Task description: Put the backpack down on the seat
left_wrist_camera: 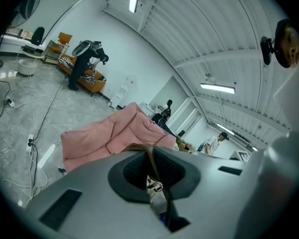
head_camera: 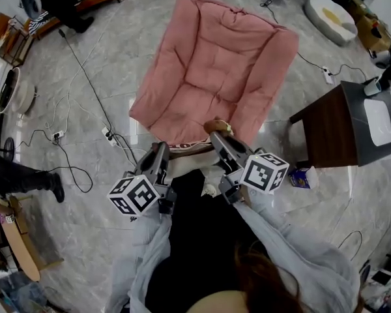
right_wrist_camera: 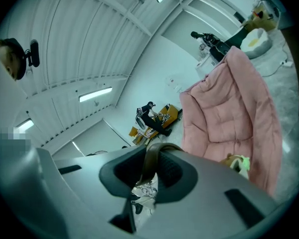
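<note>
Left tongs (head_camera: 160, 150): clenched right down on a thin brown strap (left_wrist_camera: 153, 166), with the webbing running straight through the pads.
Right tongs (head_camera: 219, 139): gripping too, closed round a thicker brown strap loop (right_wrist_camera: 150, 156) that fills the small gap between the pads.
Backpack (head_camera: 190, 167): hanging between the two tongs, close in front of the person and just at the near edge of the seat. By the look of it, it is not resting on the seat yet.
Seat (head_camera: 215, 70): a big pink padded cushion chair on the floor, with its back rest on the far side from the person.
Step in hand: I'd say it's the carry-over, with the lowering yet to do.
Doing it well: keep both grips level so the bag hangs square. Bring it forward over the flat of the cushion, not the front lip. Lower it until the base takes the weight and the straps go slack, and only then let go.
Watch for: the padding is soft, so a bag set near the edge could slump off. Aiming towards the back rest looks safer. Letting one side go early would likely tip it.
How the bag looks: a pale beige body with brown straps, and it seems to be soft fabric. Most of it is hidden under the tongs and the person's arms, so I cannot tell how full it is.
</note>
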